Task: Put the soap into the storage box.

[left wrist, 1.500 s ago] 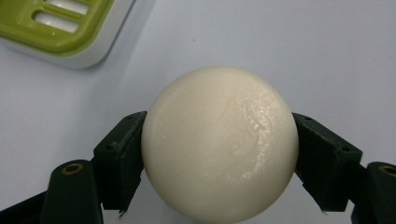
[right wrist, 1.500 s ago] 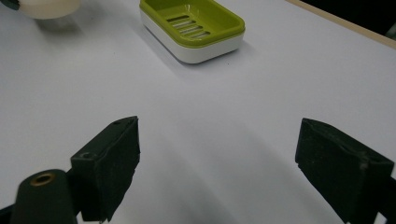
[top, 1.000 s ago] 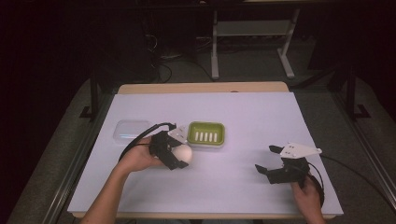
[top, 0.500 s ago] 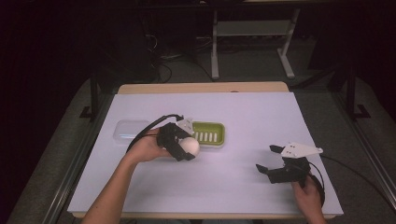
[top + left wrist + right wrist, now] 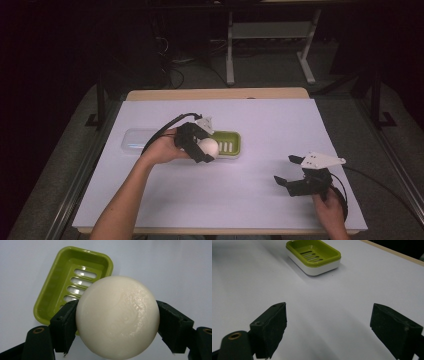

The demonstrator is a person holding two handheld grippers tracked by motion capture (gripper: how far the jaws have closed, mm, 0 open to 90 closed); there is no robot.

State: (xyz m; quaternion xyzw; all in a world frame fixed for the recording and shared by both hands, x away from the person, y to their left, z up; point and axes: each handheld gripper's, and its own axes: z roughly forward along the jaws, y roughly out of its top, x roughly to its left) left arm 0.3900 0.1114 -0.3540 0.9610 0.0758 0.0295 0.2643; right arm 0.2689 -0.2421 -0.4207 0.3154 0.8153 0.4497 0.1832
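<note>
Green plastic soap dish (image 5: 227, 143) with a slotted drain floor and white base sits mid-table on the white paper-covered table (image 5: 260, 125). In the right gripper view the dish (image 5: 314, 255) holds nothing, slots bare. Just left of it in the high view lies a clear, pale rectangular lid or tray (image 5: 137, 140), flat on the table; contents can't be made out.

Round, smooth off-white soap bar (image 5: 207, 147) is clamped in the left gripper (image 5: 200, 148). In the left gripper view both black jaws press the soap (image 5: 117, 316) from either side at about its widest part, soap lifted off the table. It hangs over the near-left end of the dish (image 5: 72, 280), overlapping the rim in that view, not yet inside. Faint embossed marks on the soap face, not readable. No labels legible on the dish.

Right gripper (image 5: 296, 171) rests low at the table's front right, well apart from the dish. Jaws spread wide, nothing between them, bare table beneath in the right gripper view.
</note>
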